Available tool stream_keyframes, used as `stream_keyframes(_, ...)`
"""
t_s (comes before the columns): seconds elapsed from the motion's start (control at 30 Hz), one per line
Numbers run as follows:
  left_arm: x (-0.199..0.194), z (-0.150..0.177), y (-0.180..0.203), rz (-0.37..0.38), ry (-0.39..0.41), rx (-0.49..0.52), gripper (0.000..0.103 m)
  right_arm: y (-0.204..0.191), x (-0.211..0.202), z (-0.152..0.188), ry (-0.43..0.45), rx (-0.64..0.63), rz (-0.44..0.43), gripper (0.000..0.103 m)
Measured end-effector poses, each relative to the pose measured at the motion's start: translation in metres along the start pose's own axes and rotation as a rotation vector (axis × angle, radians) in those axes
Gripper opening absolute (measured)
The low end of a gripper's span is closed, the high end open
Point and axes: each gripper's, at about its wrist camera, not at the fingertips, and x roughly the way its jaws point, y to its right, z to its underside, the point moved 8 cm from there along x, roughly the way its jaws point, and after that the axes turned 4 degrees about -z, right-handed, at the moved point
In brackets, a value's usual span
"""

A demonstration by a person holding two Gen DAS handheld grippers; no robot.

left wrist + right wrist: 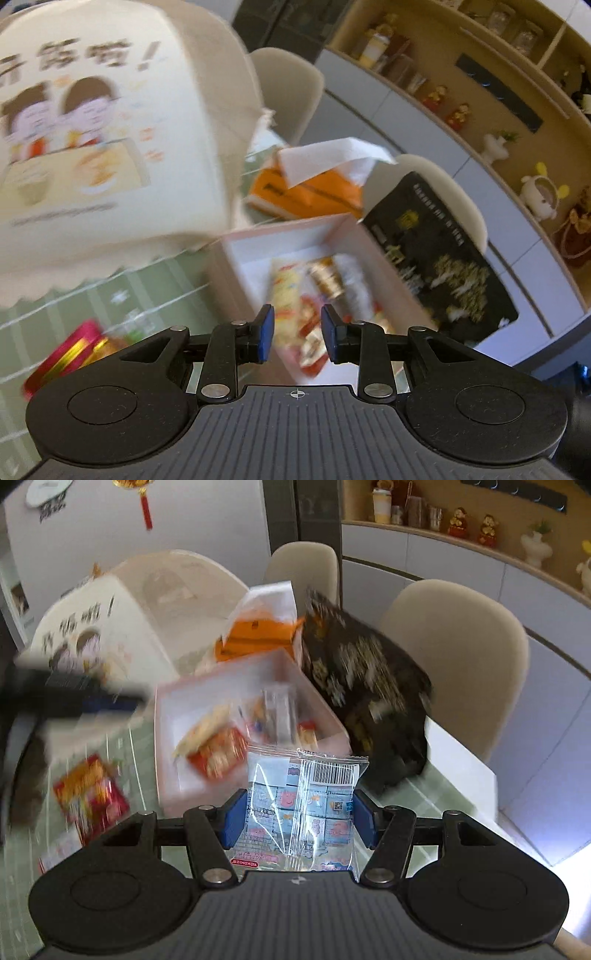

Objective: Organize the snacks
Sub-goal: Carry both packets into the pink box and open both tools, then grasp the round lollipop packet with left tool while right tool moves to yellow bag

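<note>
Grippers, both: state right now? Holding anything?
Left gripper: open, nothing between its blue pads.
Right gripper: shut on the clear plastic snack packet with pale-blue cartoon print.

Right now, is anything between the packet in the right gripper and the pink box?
Nothing visible. The right gripper holds the blue packet just short of the pink box, whose top is open. The left gripper hovers beside the box's left rim.
</note>
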Motion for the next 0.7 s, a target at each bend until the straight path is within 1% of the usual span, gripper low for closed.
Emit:
stream_keyframes(0.07, -0.008, 0.008, -0.014, -0.022, -0.010, 0.004, 0.032, -0.011, 0.016, -0.031, 0.033, -0.007, -0.025, 0.060)
stream_keyframes(0.13, -0.012, 0.011, -0.031, -0.067, -0.012, 0.016, 0.032, -0.023, 0.032, -0.063, 0.076, -0.009, -0.073, 0.060)
stream_keyframes(0.17, -0.012, 0.011, -0.044, -0.098, -0.016, 0.013, 0.032, -0.031, 0.042, -0.077, 0.083, -0.019, -0.095, 0.061)
stream_keyframes(0.23, -0.012, 0.009, -0.073, -0.149, -0.023, -0.015, 0.032, -0.041, 0.059, -0.094, 0.078, -0.037, -0.095, 0.062)
stream_keyframes(0.3, -0.011, 0.004, -0.107, -0.212, -0.011, -0.069, 0.032, -0.049, 0.063, -0.099, 0.090, -0.058, -0.072, 0.062)
stream_keyframes(0.37, -0.006, 0.002, -0.137, -0.252, -0.009, -0.130, 0.032, -0.058, 0.059, -0.088, 0.083, -0.069, -0.078, 0.064)
stream_keyframes(0.4, -0.001, 0.002, -0.151, -0.256, -0.018, -0.167, 0.032, -0.062, 0.057, -0.080, 0.069, -0.070, -0.092, 0.064)
stream_keyframes(0.47, 0.011, 0.005, -0.168, -0.240, -0.034, -0.216, 0.032, -0.071, 0.053, -0.057, 0.029, -0.090, -0.121, 0.064)
stream_keyframes(0.5, 0.016, 0.008, -0.172, -0.232, -0.047, -0.220, 0.031, -0.074, 0.051, -0.047, 0.013, -0.101, -0.121, 0.064)
stream_keyframes(0.57, 0.025, 0.017, -0.169, -0.220, -0.082, -0.193, 0.032, -0.078, 0.047, -0.023, -0.017, -0.118, -0.113, 0.064)
stream_keyframes(0.6, 0.027, 0.022, -0.164, -0.217, -0.093, -0.159, 0.031, -0.080, 0.045, -0.014, -0.030, -0.120, -0.113, 0.064)
stream_keyframes(0.7, 0.024, 0.043, -0.136, -0.162, -0.140, -0.030, 0.030, -0.089, 0.045, 0.007, -0.072, -0.115, -0.125, 0.064)
